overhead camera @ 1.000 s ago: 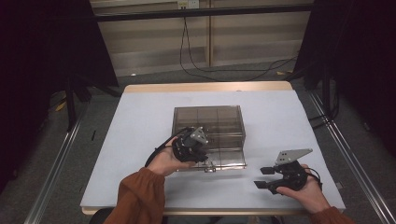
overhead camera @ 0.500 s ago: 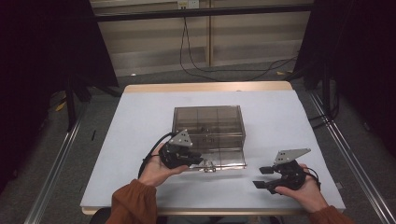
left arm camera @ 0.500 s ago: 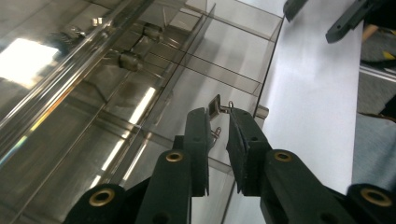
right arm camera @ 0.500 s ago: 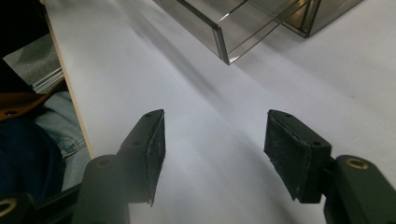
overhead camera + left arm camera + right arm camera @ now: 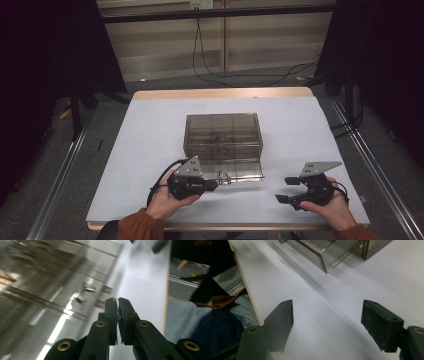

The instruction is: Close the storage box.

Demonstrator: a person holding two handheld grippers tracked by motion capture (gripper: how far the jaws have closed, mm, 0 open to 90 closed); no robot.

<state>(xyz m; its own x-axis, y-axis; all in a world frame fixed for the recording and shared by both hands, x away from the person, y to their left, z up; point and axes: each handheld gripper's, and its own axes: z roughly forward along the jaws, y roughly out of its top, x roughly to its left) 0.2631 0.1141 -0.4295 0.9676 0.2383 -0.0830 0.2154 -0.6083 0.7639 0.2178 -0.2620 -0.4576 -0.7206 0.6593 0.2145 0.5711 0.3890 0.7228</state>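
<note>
Your left gripper (image 5: 216,185) has come away from the top of the smoky clear box (image 5: 222,137) toward you and to the left since a second ago. It now lies low over the table (image 5: 150,130), just left of the box's near edge, with its tips pointing right at the small metal latch (image 5: 223,177) on the pulled-out drawer front (image 5: 240,176). Its jaws are pressed together with nothing between them, having just closed the last bit. In the left gripper view the closed tips (image 5: 117,305) sit just short of the blurred latch (image 5: 86,293); whether they touch it you cannot tell.

Your right gripper (image 5: 287,190) rests where it was, at the near right of the table, well apart from the box. Its jaws stand wide apart and have just been opening further, holding nothing; in the right gripper view the white table (image 5: 324,315) shows between the two pads (image 5: 282,320).

The box has not moved: it stands in the middle of the table, its drawer drawn out toward you, and the drawer's clear corner (image 5: 324,263) shows in the right gripper view.

No brand, label or readable writing shows on the box, the grippers or the table.
</note>
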